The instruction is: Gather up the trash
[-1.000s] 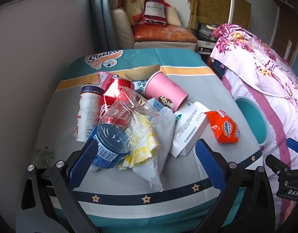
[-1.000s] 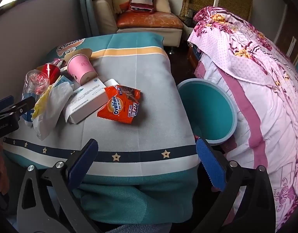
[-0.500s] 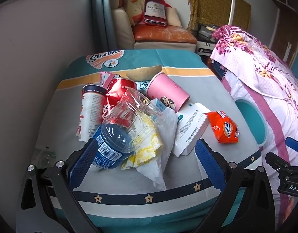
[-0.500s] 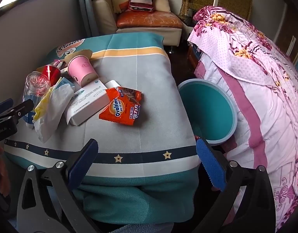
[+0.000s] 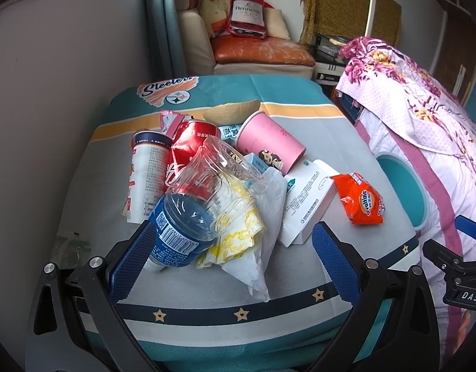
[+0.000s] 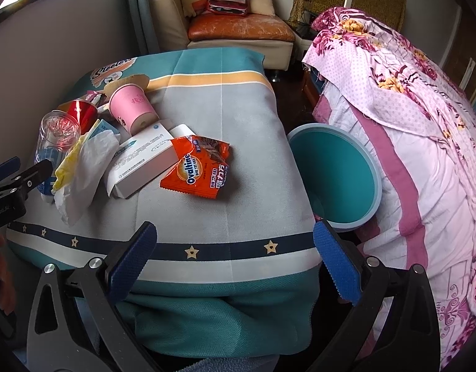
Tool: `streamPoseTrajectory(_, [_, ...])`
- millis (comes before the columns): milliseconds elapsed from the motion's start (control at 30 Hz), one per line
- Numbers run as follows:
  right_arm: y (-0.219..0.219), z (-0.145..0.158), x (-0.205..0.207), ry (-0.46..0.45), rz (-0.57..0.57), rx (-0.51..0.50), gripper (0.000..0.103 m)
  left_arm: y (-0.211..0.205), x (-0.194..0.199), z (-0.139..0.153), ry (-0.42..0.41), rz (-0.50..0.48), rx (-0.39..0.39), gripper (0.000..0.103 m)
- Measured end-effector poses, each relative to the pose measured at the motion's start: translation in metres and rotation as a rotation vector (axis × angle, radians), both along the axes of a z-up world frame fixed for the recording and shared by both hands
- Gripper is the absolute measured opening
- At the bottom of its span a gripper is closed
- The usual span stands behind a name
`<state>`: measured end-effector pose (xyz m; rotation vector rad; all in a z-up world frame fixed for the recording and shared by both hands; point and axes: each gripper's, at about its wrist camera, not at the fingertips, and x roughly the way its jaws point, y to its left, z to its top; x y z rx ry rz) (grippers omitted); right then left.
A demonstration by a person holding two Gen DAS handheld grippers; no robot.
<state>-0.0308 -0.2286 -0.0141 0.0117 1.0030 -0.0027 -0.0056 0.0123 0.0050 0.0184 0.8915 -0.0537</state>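
Observation:
A heap of trash lies on the cloth-covered table [image 5: 207,282]: a clear plastic bottle with a blue label [image 5: 188,217], crumpled white and yellow paper [image 5: 253,232], a red can [image 5: 188,145], a white can [image 5: 145,173], a pink cup [image 5: 269,145], a white box [image 5: 306,198] and an orange Ovaltine packet [image 5: 360,198]. My left gripper [image 5: 228,254] is open, its left pad beside the bottle's label end. My right gripper [image 6: 235,254] is open at the table's near edge, short of the Ovaltine packet [image 6: 197,167]. A teal bin [image 6: 337,170] stands right of the table.
A bed with a pink floral cover [image 6: 408,124] crowds the bin's right side. A grey wall [image 5: 67,77] runs along the table's left. A sofa with an orange cushion [image 6: 241,28] stands at the back. Grey tablecloth [image 6: 238,108] lies bare between the heap and the bin.
The trash heap has shifted slightly right and up in the left wrist view and looks a little closer. The right wrist view has barely changed.

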Motion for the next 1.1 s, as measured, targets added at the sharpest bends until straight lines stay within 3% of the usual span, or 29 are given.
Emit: streamPoseTrajectory(1100, [0.0074,-0.0094,0.0030,0.024,0.002,-0.012,0.097,0.0010,0.0016,-0.0045,0.002,-0.023,-0.010,0.100])
